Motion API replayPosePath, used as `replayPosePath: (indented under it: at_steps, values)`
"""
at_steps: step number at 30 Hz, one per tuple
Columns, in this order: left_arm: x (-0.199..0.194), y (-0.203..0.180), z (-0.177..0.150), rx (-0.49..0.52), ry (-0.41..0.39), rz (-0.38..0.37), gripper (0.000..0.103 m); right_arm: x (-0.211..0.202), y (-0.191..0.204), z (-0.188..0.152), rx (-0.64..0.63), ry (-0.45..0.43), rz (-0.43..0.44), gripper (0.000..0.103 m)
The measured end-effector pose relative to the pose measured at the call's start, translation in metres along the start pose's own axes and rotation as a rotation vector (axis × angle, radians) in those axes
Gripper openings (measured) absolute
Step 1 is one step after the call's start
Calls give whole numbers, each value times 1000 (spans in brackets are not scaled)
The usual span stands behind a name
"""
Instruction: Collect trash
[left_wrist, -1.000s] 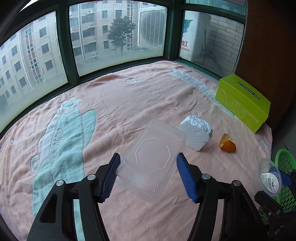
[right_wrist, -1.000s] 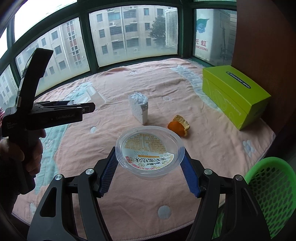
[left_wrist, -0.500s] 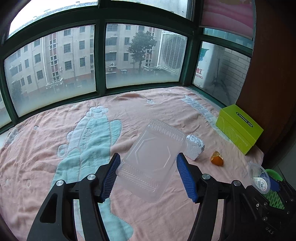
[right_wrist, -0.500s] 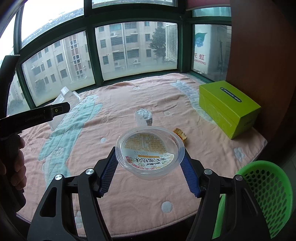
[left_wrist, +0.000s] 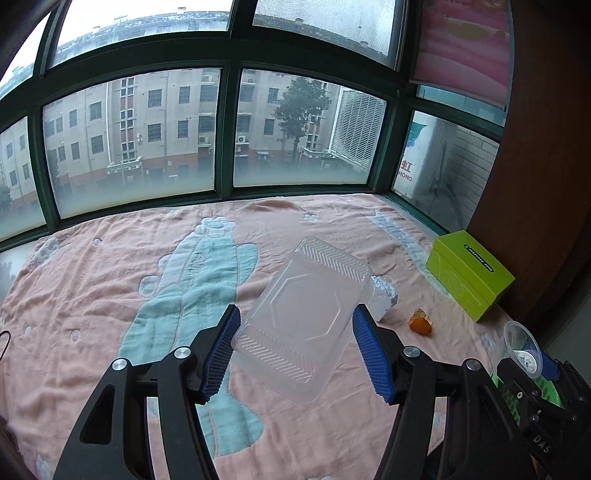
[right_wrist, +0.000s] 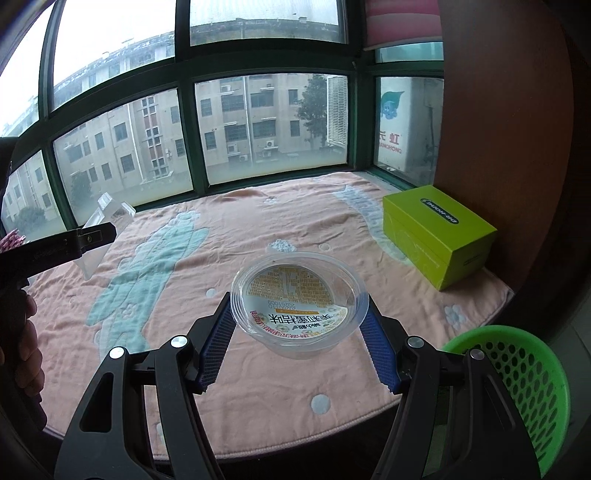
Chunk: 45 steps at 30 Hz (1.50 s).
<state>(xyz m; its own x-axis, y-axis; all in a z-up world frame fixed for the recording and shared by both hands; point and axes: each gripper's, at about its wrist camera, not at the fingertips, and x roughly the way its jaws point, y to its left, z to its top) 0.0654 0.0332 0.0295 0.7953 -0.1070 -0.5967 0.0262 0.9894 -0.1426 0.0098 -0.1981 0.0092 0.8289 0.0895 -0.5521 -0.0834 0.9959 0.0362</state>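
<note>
A clear ribbed tray (left_wrist: 306, 317), thin, light and judged easy to crush, is clamped by its long edges between the pads of the left gripper (left_wrist: 295, 347) and held above the pink blanket (left_wrist: 92, 295). A round clear cup (right_wrist: 297, 301), equally light, slick-walled and flexible, is pinched across its rim by the half-open right gripper (right_wrist: 295, 338). Both are best held lightly at the stiffer rims on the way to the green perforated basket (right_wrist: 517, 380) at the blanket's right edge.

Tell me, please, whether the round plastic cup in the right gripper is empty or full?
Empty: the round plastic cup is clear, and only its printed label shows through.
</note>
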Motion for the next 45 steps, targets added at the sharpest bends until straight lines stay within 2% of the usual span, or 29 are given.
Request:
replayPosePath:
  at_steps: [9, 19, 45]
  values:
    - [-16, -8, -7, -1, -10, -12, 61, -17, -10, -8, 16, -13, -32, 66]
    - [-25, -32, -10, 28, -18, -59, 61, -36, -37, -17, 60, -26, -93, 66]
    - [-25, -145, -31, 198, 30, -292, 61, -82, -143, -74, 236, 33, -349, 66]
